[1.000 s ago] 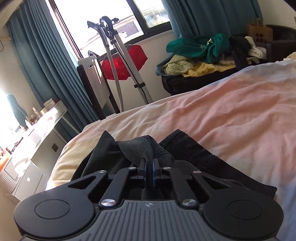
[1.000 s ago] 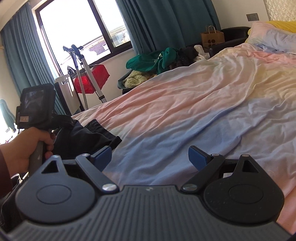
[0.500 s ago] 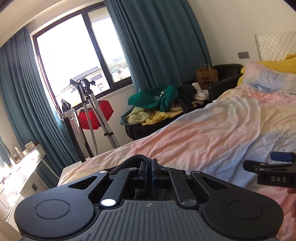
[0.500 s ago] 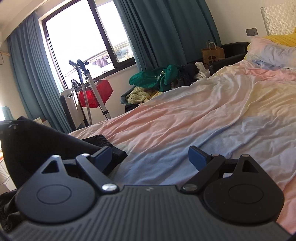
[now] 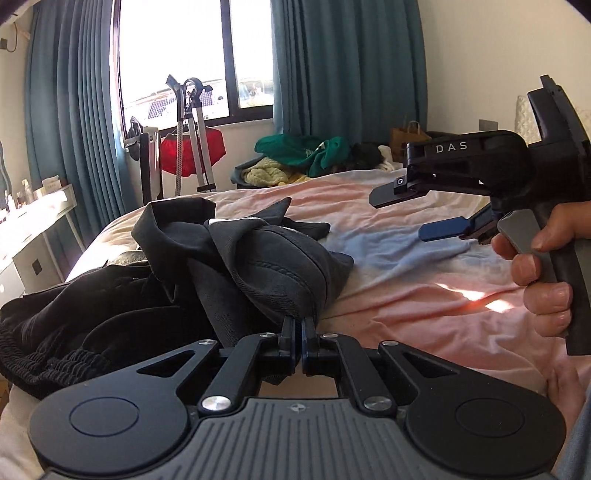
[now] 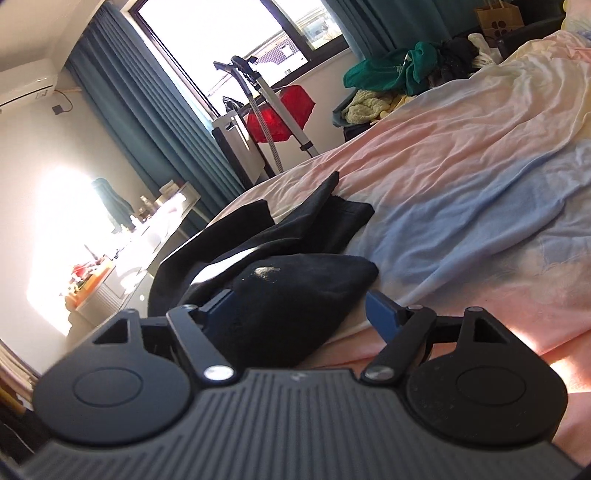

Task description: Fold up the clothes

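One dark garment (image 5: 258, 266), black-grey with stitched seams, lies bunched on the near left part of the bed sheet (image 5: 424, 295), a fold of it pulled up toward the left gripper (image 5: 298, 328). Left gripper's jaws are clenched tight on that fold, fabric pinched between the pads. Beside it on the left, only the left wrist view shows black cloth with a ribbed elastic band (image 5: 48, 365) at the bed edge; cannot tell whether it belongs to the same garment.

Right gripper (image 6: 301, 308) sits just at the garment's rounded end (image 6: 295, 295): jaws wide and closing, cloth bulging between the blue pads (image 6: 382, 314), which do not visibly press it. The left wrist view shows this gripper from the side, above the sheet to the right of the garment, a hand (image 5: 543, 273) wrapped on its handle with fingers on the trigger; the right wrist view shows no hand.

Sheet is pastel pink, blue and cream, wrinkled, with a sun patch (image 5: 480, 299). Beyond the bed: a heap of green and yellow clothes (image 5: 303, 155), a brown paper bag (image 6: 498, 18), teal curtains (image 5: 347, 66), a window (image 5: 177, 55), a red item on a metal stand (image 5: 192, 151). Only the right wrist view shows a wall air conditioner (image 6: 26, 81) and a cluttered, sunlit desk (image 6: 110, 273).
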The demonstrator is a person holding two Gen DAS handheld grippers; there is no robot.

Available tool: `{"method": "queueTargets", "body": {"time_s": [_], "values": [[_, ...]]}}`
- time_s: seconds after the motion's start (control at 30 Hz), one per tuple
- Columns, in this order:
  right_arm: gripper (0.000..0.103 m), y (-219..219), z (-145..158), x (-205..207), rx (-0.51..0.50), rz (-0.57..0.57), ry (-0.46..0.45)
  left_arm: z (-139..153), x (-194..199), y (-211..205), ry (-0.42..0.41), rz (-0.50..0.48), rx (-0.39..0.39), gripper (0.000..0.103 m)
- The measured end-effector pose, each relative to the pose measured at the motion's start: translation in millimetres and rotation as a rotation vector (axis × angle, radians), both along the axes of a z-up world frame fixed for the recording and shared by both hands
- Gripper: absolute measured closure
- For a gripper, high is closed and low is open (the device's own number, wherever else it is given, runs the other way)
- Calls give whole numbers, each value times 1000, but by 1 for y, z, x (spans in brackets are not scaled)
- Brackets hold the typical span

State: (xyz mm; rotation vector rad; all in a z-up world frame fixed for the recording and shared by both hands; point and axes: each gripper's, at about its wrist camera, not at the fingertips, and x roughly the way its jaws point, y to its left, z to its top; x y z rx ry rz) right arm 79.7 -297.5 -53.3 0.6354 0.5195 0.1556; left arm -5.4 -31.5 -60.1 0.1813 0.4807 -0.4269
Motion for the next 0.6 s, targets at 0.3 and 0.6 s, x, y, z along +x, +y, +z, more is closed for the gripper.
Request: {"method": "queueTargets", "body": {"time_s": [0.3,0.6], "values": [[34,11,1,141,128,30,82,-6,17,27,61,-28,-162,100],[35,26,-47,306,14,-83,220,-16,39,46,70,-100,-288,100]]}}
